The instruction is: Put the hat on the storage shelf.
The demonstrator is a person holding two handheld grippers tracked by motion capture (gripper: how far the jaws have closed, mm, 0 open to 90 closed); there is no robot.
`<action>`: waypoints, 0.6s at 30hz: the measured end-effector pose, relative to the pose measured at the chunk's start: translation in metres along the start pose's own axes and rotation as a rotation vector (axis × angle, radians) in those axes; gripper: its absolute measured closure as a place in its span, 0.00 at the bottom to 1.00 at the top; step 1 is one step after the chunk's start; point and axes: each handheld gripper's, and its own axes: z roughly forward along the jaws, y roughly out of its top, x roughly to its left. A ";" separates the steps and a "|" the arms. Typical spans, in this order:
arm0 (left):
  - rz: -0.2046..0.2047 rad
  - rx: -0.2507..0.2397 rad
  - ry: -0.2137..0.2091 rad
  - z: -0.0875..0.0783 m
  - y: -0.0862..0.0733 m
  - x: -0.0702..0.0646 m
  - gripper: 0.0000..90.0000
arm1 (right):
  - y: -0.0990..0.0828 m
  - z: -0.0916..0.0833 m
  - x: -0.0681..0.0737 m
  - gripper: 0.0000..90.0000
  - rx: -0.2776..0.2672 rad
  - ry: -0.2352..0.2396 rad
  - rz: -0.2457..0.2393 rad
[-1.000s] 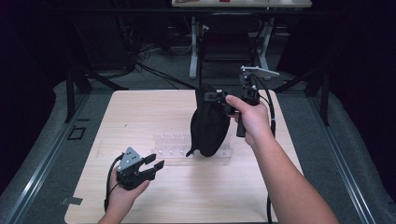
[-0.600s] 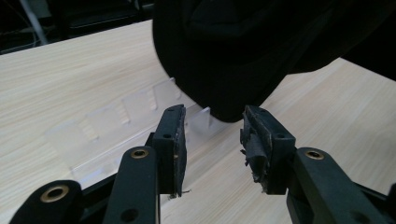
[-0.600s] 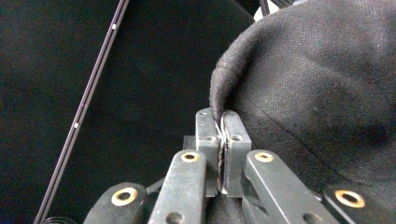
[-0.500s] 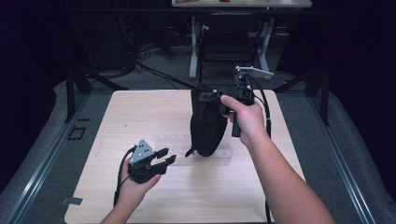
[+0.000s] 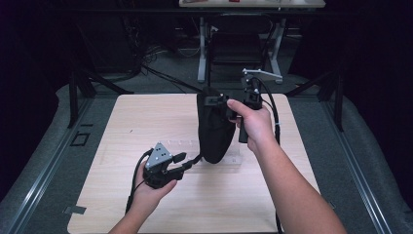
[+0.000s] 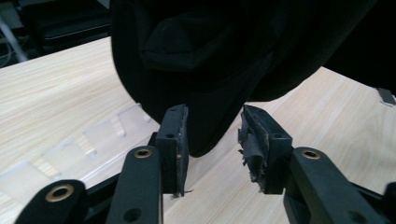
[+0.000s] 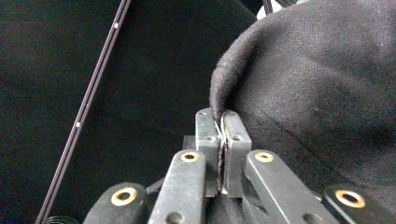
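Black felt cloth pouch (image 5: 214,129) hanging above the pale wooden table (image 5: 122,122), top hem pinched in the clamped right gripper (image 5: 221,103). Left gripper (image 5: 187,162) half-open, jaws just closing, empty beside the pouch's lowest tip. Best squeezing onto that tip squarely, avoiding tugging.

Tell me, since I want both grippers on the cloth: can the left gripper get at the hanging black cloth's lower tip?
Probably yes: the black cloth hangs right before the left gripper, nothing between, its jaws just closing around the tip.
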 end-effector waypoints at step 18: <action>0.039 0.025 0.004 0.021 0.002 -0.008 0.87 | 0.000 0.001 -0.002 0.98 -0.008 0.004 0.000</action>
